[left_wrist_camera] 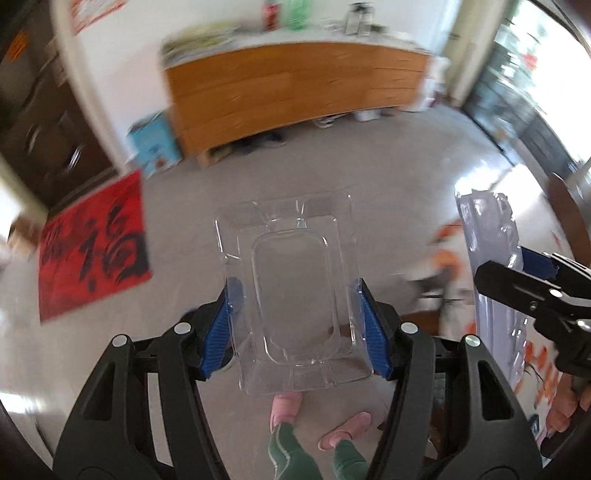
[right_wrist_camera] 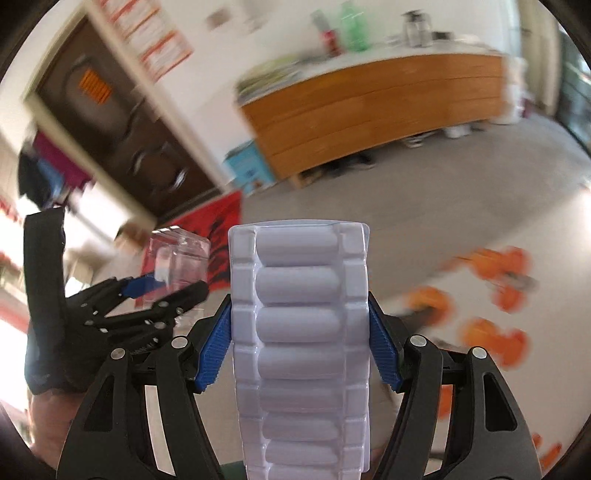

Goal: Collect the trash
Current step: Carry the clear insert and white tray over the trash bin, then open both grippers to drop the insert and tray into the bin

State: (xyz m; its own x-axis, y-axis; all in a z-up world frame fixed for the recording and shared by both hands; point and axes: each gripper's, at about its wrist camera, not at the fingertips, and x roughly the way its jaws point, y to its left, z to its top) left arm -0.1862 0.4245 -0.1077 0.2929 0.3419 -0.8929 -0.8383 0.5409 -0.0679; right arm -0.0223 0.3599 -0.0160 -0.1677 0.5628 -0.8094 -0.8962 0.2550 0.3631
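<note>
Left gripper fingers clamped on clear tray, right gripper on white blister tray, both aloft.

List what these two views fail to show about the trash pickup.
- Any bin or bag for the trash: in neither view.
- Near end of the white ridged tray: cut off by the right wrist view's bottom edge.
- Bottles on the counter: motion-blurred, labels unreadable.
- Right hand-held gripper: fingertips hidden by plastic, left wrist view.

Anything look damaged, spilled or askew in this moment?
Nothing stands out. The left gripper holds a clear plastic tray squarely between its pads, and the right gripper holds a white ridged blister tray upright. Both look intact. The background is motion-blurred.
</note>
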